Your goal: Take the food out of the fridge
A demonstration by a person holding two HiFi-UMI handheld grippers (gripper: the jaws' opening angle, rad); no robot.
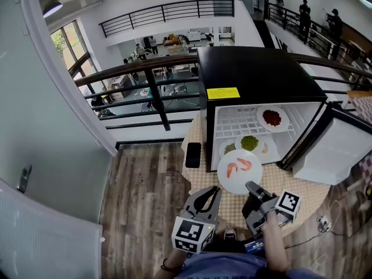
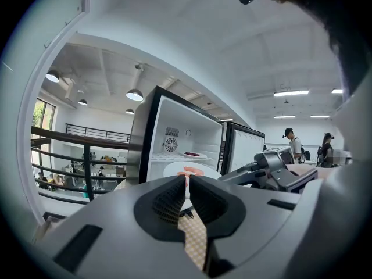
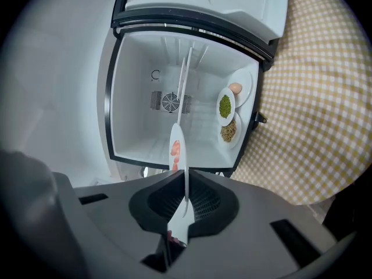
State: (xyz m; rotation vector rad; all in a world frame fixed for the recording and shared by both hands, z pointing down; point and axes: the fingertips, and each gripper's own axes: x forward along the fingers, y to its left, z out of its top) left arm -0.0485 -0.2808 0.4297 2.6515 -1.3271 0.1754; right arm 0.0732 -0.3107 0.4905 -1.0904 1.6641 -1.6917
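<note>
**A:** Where's this one at? Nearest the camera, the left gripper (image 1: 210, 192) has its jaws pressed together with nothing in them, just hanging over the near side of the table (image 1: 302, 193). Right beside it, the right gripper (image 1: 251, 187) is clamped on the rim of the shrimp plate (image 1: 239, 168).

**B:** Yep, the right gripper view has that plate edge-on, pinched between the pads. It's held in the air in front of the open fridge (image 1: 256, 74), above the checked cloth. Looks clear of the opening to me, but it's not set down anywhere yet.

**A:** So one out, how many left?

**B:** Going further back, the bottom of the fridge has the green food plate (image 1: 249, 142) with a brownish plate (image 1: 229, 149) and a pale plate (image 1: 265, 149) on either side of it. The red food plate (image 1: 272, 118) sits on the wire shelf above. So four to go, I'd say. No other dish on the bit of table that shows, only a black phone (image 1: 193, 154) next to the fridge. Early days.
</note>
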